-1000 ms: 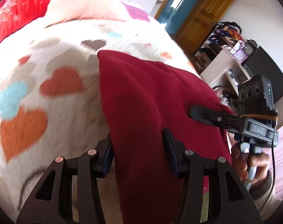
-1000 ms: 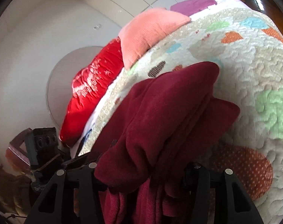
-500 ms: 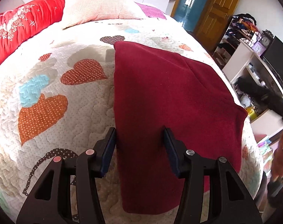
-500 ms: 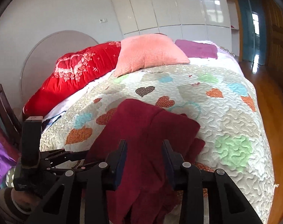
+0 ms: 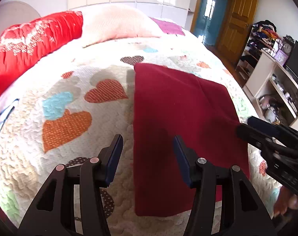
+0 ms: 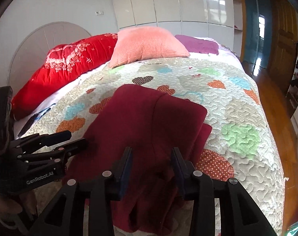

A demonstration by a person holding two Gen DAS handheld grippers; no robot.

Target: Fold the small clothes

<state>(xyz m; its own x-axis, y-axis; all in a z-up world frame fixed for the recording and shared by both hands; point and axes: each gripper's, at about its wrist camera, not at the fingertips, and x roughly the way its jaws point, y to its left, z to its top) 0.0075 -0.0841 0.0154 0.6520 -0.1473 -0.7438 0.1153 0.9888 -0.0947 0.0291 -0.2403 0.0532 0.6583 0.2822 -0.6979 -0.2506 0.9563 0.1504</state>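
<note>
A dark red garment (image 5: 178, 108) lies folded flat on the heart-patterned quilt (image 5: 70, 122). My left gripper (image 5: 148, 153) hovers over its near left edge; the jaws are opening, the cloth lies below them and the pads do not press on it. My right gripper (image 5: 244, 125) comes in from the right at the garment's right edge. In the right wrist view the garment (image 6: 145, 118) looks thicker and bunched near the bed's edge. My right gripper (image 6: 151, 161) stands over it with its jaws opening and nothing pinched. My left gripper (image 6: 78, 138) is at the left, a hand below it.
A red bolster (image 5: 30, 45), a pink pillow (image 5: 117, 25) and a purple cloth (image 6: 198, 44) lie at the head of the bed. Cluttered shelves (image 5: 276, 78) and a wooden door (image 5: 239, 17) are on the right, with wooden floor (image 6: 270, 98) beside the bed.
A second ago both grippers held the red garment up and bunched. It now lies flat on the quilt, and both grippers have let go and drawn back and up.
</note>
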